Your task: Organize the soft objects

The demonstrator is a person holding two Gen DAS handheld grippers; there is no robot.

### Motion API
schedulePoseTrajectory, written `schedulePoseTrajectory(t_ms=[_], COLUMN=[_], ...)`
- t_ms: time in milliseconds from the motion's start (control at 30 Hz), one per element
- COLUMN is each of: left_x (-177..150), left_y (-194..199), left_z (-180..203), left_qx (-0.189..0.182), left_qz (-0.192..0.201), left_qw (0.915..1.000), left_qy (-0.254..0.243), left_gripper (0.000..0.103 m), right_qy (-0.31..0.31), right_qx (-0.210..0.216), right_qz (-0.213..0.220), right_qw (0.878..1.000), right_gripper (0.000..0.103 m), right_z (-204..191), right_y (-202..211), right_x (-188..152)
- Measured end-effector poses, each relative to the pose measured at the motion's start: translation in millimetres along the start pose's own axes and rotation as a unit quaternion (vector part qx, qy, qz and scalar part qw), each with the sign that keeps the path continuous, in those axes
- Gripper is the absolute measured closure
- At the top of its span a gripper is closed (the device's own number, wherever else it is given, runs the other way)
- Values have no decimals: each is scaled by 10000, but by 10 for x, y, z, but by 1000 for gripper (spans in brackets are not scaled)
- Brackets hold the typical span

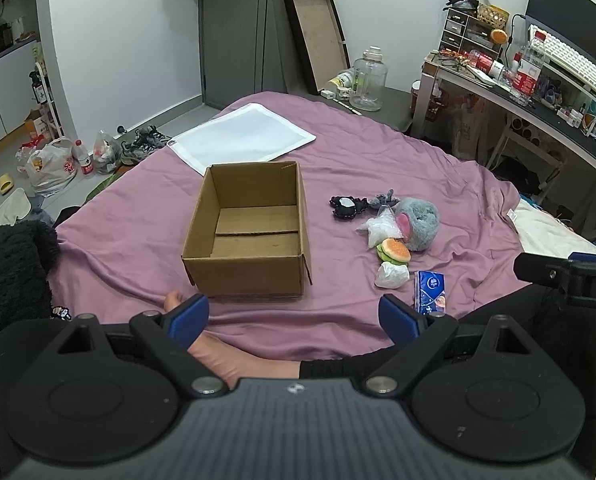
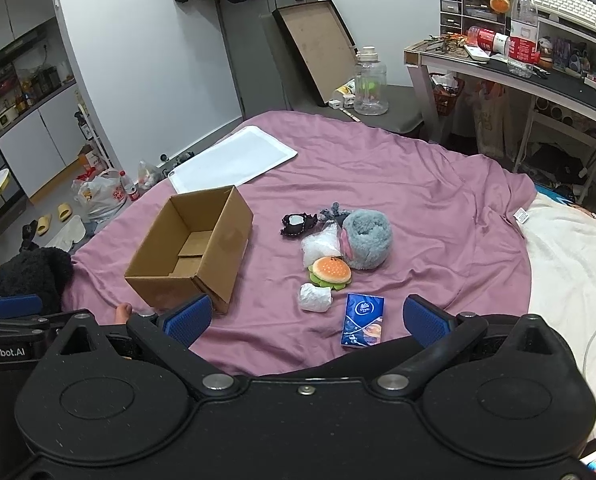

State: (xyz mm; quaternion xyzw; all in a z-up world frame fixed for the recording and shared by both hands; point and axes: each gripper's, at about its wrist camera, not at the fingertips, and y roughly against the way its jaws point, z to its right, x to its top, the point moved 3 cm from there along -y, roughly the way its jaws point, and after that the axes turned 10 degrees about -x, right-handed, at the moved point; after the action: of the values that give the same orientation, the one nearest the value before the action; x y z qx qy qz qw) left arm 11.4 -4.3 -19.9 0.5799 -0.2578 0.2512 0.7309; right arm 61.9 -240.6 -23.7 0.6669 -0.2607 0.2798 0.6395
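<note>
Beyond our left fingers (image 1: 401,318), the tissue pack (image 1: 429,292) is partly covered by the right-hand pad. Its print is too small for us to read. We see only a cut-off piece of the right gripper (image 1: 569,278) at the frame edge.

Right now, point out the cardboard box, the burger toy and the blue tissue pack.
cardboard box (image 1: 246,276), left wrist view, near outer wall.
burger toy (image 2: 331,270), right wrist view, top bun.
blue tissue pack (image 2: 363,320), right wrist view, front face.
</note>
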Motion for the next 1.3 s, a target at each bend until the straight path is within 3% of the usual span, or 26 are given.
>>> schedulePoseTrajectory(t_ms=[600,933,1300], left_x=[139,173,239], left_y=[-318,-694,-1169], left_z=[200,320,322], left_qx=[-69,-103,-176], left_qz=[82,15,-228], left_qw=[9999,9999,9995], left_qy=[-56,-114,155], left_gripper=[12,12,13], right_qy=[-309,-650,-736], right_qx=[162,107,126], right_qz=[-65,-374,-784], right_qw=[9994,9971,9941], right_gripper=[0,0,0], right_z=[238,469,549], right_y=[-200,-548,-1026], right_x=[-49,-92,-107])
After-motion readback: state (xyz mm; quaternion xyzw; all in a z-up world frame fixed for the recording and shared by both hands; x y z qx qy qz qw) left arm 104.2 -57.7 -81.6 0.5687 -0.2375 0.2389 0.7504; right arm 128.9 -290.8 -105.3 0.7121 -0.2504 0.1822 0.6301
